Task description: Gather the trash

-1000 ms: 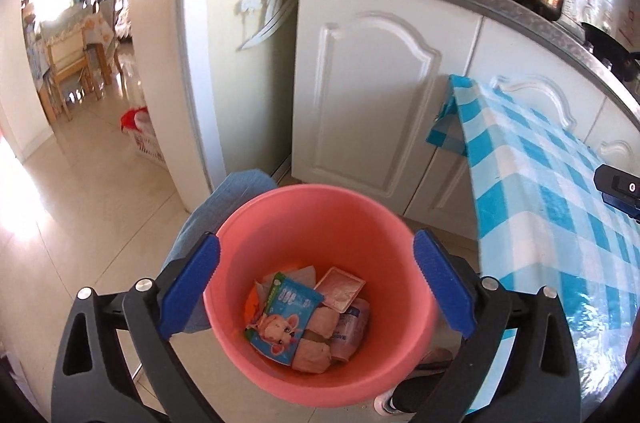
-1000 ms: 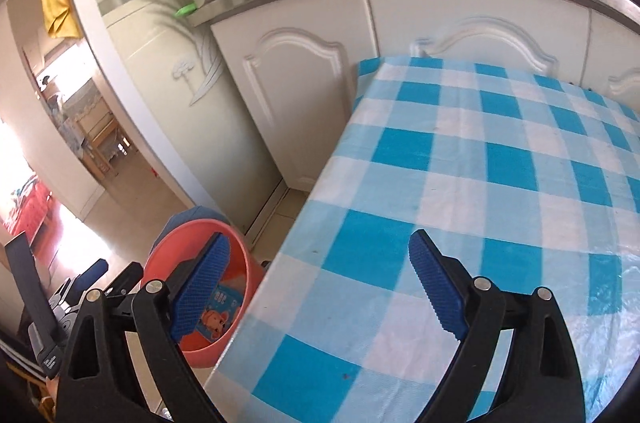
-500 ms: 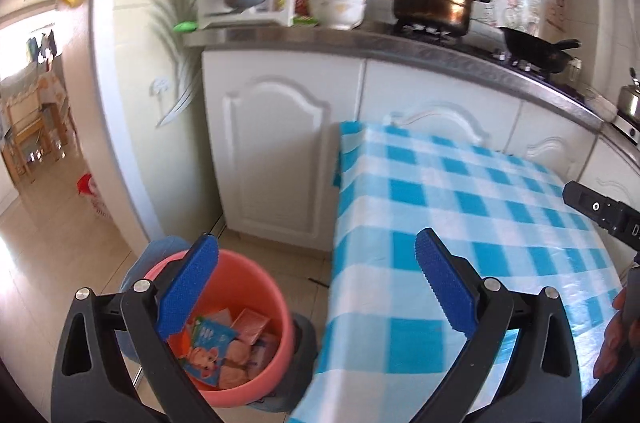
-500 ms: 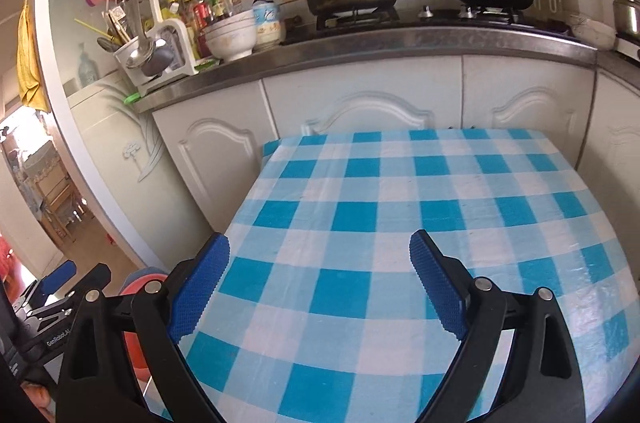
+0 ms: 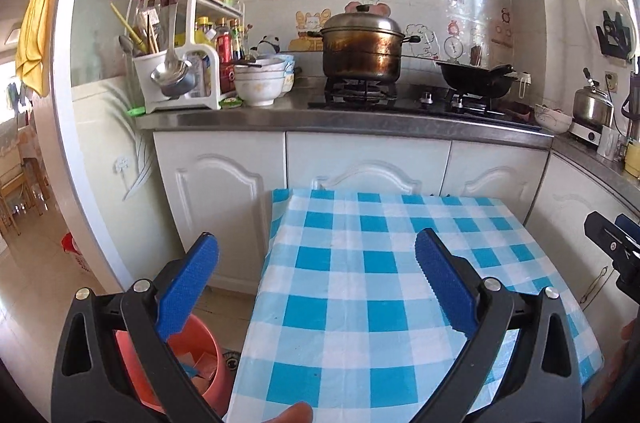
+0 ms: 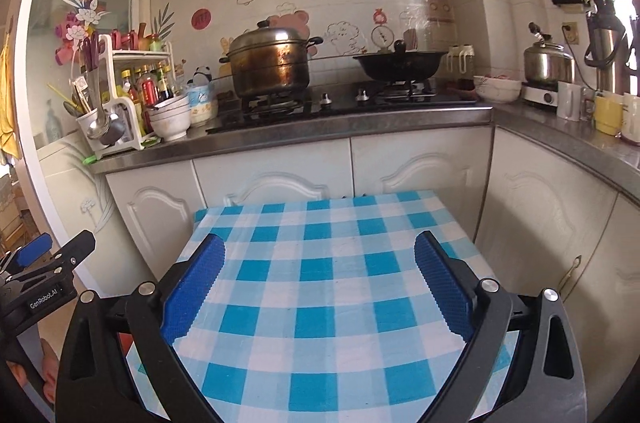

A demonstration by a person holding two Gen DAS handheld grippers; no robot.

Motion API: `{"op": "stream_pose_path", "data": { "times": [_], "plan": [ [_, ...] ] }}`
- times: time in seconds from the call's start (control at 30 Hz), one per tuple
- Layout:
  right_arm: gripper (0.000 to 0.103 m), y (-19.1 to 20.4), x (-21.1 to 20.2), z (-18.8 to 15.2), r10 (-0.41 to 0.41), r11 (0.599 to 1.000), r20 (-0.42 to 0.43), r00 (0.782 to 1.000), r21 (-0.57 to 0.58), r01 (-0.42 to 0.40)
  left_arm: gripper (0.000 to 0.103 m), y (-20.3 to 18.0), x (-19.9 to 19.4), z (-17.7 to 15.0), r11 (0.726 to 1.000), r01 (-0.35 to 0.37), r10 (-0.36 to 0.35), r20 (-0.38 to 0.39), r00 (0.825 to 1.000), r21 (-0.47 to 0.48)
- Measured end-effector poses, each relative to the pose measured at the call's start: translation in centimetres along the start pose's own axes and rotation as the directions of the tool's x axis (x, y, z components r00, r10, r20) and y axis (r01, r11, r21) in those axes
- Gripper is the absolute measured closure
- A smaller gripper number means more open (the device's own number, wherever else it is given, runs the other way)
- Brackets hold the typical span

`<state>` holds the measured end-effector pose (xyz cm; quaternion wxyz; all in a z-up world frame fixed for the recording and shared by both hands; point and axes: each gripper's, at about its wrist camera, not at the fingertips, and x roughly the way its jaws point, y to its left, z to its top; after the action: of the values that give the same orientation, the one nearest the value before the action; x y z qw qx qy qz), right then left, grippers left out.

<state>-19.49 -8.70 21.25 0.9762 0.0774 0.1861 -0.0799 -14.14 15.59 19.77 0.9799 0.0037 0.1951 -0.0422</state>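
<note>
Blue-and-white checked cloth covers the table [image 5: 360, 303], and everything else is placed here against that table. Over its near edge the left gripper [image 5: 316, 255] hangs with its blue pads spread wide and nothing between them; the checks show plainly through the gap. The right gripper [image 6: 320, 255] is over the same cloth farther to the right, its jaws having just been opening, now at their widest and likewise empty. On the floor beside the table's left edge, low in the left wrist view and partly hidden behind the left finger, stands the orange-red bucket [image 5: 200, 355] with paper wrappers [image 5: 200, 367] lying in its bottom; what kinds of wrappers they are cannot be made out from here. Beyond the table's far end run white cabinet doors [image 6: 280, 183] under a grey counter. On that counter, a large browned steel pot [image 6: 272, 63] sits on the stove, a black wok [image 6: 400, 63] to its right, and stacked white bowls [image 6: 172, 119] to its left.
</note>
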Motion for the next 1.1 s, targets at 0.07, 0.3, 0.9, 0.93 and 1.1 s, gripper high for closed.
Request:
{"op": "stream_pose_path", "data": {
  "times": [0.07,0.3,0.9,0.93,1.1],
  "plan": [
    [0.008,-0.9,-1.4,0.3,-0.016,1.0,0.024,1.0,0.001,0.016,0.004,-0.9,-0.8,0.3,1.0,0.008,-0.008,0.015,1.0,0.009],
    [0.007,-2.8,-4.4,0.5,-0.087,0.995,0.048,0.995,-0.043,0.089,0.004,-2.9,-2.0,0.0,0.999,-0.014,0.013,0.015,1.0,0.038],
    [0.006,-2.2,-11.1,1.5,-0.096,0.991,0.202,0.975,-0.069,0.112,0.004,-2.9,-6.5,0.5,0.999,-0.025,0.022,0.111,0.994,0.026],
    [0.006,-2.2,-11.5,1.7,-0.096,0.991,0.21,0.973,-0.067,0.112,0.004,-2.8,-6.8,0.5,1.0,-0.024,0.021,0.118,0.993,0.021],
    [0.005,-2.0,-12.6,2.2,-0.095,0.992,0.229,0.969,-0.061,0.111,0.004,-2.8,-8.0,0.7,0.999,-0.025,0.022,0.14,0.99,0.019]
  ]
}}
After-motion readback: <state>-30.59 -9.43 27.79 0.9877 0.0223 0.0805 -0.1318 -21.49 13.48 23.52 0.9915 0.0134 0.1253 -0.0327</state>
